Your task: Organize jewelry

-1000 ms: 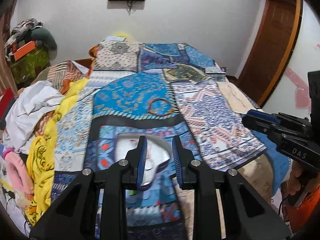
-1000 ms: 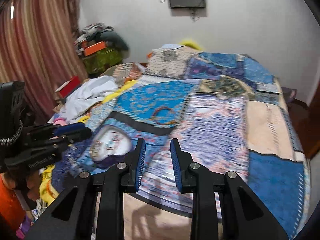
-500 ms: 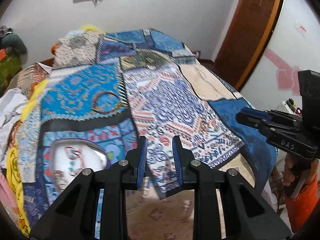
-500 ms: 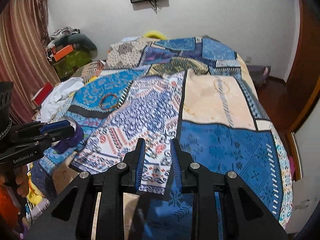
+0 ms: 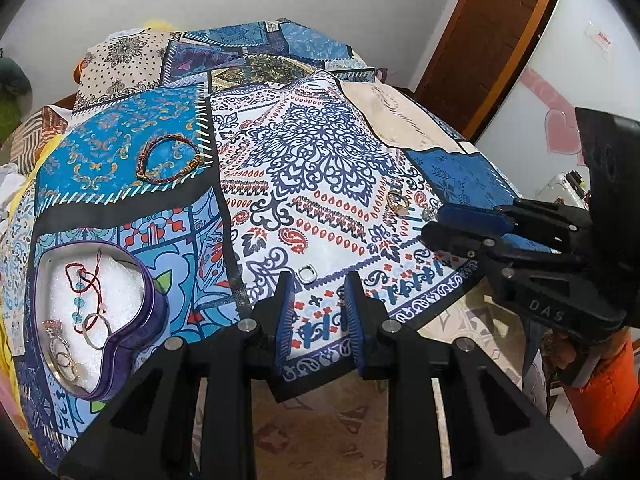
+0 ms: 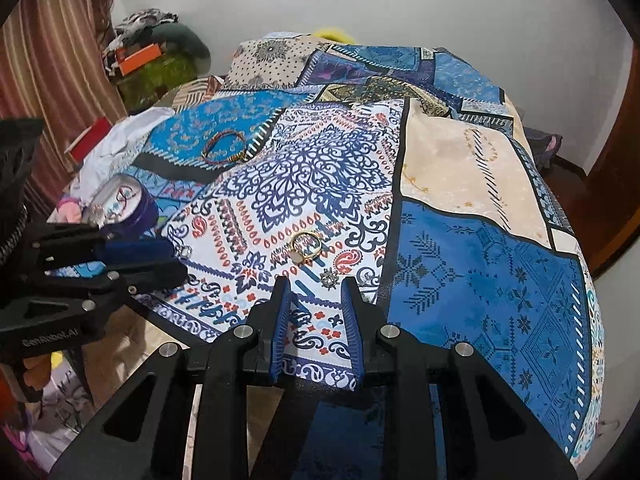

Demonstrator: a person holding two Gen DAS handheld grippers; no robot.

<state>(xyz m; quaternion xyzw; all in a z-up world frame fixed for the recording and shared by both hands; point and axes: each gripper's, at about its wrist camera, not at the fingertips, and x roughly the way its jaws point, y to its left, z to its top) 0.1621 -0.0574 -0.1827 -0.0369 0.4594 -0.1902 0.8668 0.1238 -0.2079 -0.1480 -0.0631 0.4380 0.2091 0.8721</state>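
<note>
The left gripper (image 5: 318, 312) hangs over the near edge of a patchwork bedspread (image 5: 320, 152), its blue-padded jaws parted a little with nothing between them. Just ahead of its tips, slightly toward the left jaw, a small silver ring (image 5: 307, 273) lies on the white paisley panel. The right gripper (image 6: 316, 312) is likewise slightly spread and empty; just beyond its tips sits a small star-shaped silver charm (image 6: 330, 279), and a little farther on a gold ring with a pale stone (image 6: 305, 245). In the left wrist view the right gripper reaches in from the right, the letters "DAS" legible on its black body; in the right wrist view the left gripper enters from the left, marked "GenRobot.AI". Well to the left of the left gripper's jaws stands an open purple heart-shaped tin (image 5: 96, 320), lined in white and holding several rings, a red cord and blue beads. Farther ahead and to the left, on a bright blue patch, a red-and-gold braided bracelet (image 5: 168, 160) lies in a loop. Beyond the bed are a white wall, a wooden door (image 5: 492, 40) to the right and striped curtains (image 6: 60, 80) to the left.
</note>
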